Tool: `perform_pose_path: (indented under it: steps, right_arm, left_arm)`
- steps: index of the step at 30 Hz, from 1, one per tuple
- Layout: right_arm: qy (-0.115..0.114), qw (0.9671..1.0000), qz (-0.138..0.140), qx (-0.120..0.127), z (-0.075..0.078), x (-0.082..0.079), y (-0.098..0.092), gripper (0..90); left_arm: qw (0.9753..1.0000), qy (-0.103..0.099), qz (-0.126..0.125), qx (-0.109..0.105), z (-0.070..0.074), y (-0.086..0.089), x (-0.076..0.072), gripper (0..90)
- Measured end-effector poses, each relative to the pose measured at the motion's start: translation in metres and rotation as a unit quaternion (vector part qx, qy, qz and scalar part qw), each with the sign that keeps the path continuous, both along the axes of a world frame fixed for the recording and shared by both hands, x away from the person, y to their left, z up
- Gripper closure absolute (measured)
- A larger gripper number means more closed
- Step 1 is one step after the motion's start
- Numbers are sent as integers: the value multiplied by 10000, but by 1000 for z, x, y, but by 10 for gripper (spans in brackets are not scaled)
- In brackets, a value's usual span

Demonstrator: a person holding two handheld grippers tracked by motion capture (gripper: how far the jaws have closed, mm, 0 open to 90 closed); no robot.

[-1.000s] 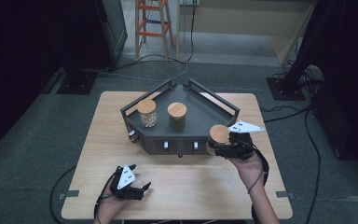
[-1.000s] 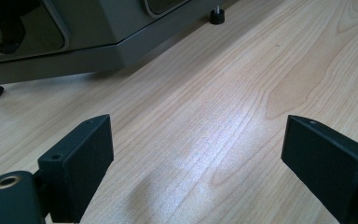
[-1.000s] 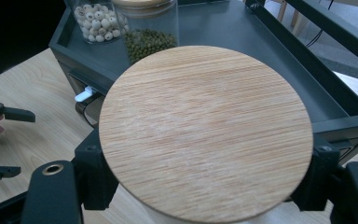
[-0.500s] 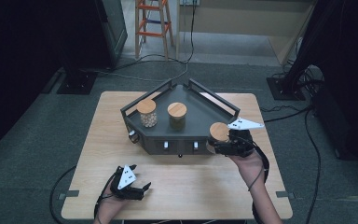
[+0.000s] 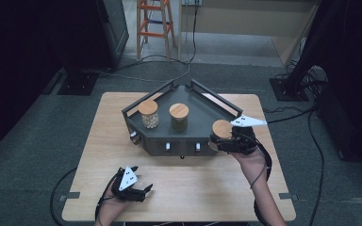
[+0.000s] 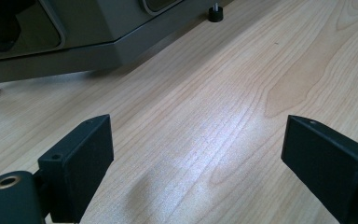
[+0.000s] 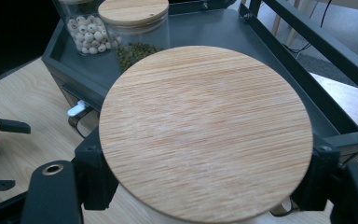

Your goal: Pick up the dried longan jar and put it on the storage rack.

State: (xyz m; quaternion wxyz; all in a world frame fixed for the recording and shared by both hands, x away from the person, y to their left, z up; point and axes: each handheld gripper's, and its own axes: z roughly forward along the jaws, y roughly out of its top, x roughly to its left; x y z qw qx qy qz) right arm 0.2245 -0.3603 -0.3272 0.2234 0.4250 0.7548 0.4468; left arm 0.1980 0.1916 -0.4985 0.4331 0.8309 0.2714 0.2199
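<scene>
A glass jar with a round wooden lid (image 5: 222,129) (image 7: 205,130) is held in my right gripper (image 5: 222,140) (image 7: 205,179), whose jaws are shut on its sides. It hangs at the front right corner of a dark grey railed tray (image 5: 202,109) (image 7: 214,32). Inside the tray stand a jar of pale beads (image 5: 149,114) (image 7: 89,35) and a jar of green beans (image 5: 179,117) (image 7: 135,28). My left gripper (image 5: 142,192) (image 6: 196,158) rests low over the wooden table near its front left, open, with bare wood between its jaws.
The tray's front face (image 6: 74,37) carries small white switches (image 5: 168,146) and stands on short black feet (image 6: 214,13). An orange ladder (image 5: 153,23) and cables lie on the floor beyond the table (image 5: 207,188).
The right gripper has lifted the lidded jar slightly up and towards the tray's corner. The left gripper has stayed where it was.
</scene>
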Motion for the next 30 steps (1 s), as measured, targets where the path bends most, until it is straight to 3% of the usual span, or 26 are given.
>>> perform_pose_path:
  steps: [4,24,30]
  right_arm:
    - [16,9999,-5,-137,1,5,4,254]
    - [-146,9996,25,-233,14,21,22,255]
    - [-165,9998,-23,-127,10,29,29,255]
  left_arm:
    - [10000,-21,-5,8,0,0,-1,91]
    - [9997,-93,105,-183,-4,4,-5,91]
    - [9998,-136,88,-132,-4,3,-6,91]
